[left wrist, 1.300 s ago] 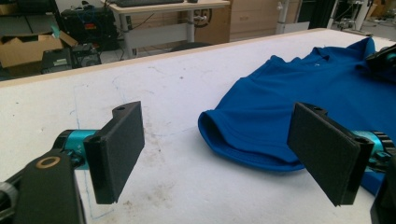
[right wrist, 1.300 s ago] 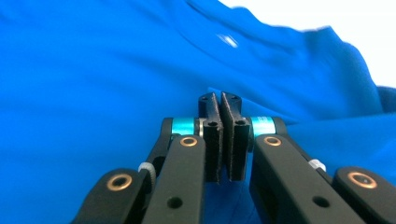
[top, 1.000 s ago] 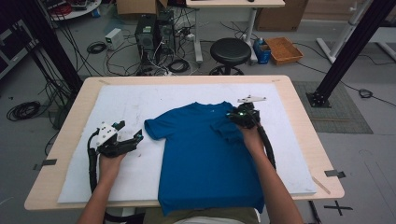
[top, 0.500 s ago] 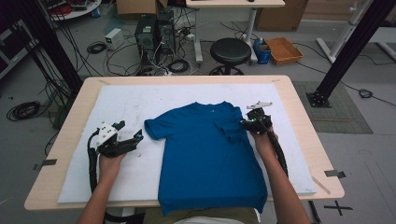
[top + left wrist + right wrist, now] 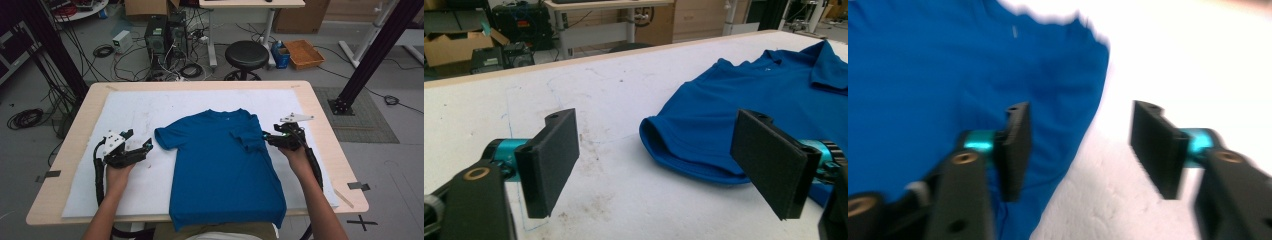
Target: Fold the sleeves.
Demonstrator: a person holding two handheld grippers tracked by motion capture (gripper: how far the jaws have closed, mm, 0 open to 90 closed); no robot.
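blue shirt (image 5: 222,165) flat, table (image 5: 320,110) centre | left gripper (image 5: 147,146) wide open, empty, just left of sleeve | right gripper (image 5: 266,136) open, apparently empty (blurred), at right sleeve edge

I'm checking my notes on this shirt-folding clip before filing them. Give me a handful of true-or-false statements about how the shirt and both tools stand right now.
1. The blue shirt lies spread on the white mat. True.
2. The left tool grips the shirt's sleeve. False: it is open beside the sleeve, and the left gripper view shows nothing between its jaws.
3. The right sleeve is folded in over the shirt's body. True.
4. The right tool is shut tight. False: the right gripper view shows its jaws apart, at the shirt's edge.
5. The shirt's hem hangs over the table's near edge. True.
6. A black stool stands on the table. False: it stands on the floor beyond it.
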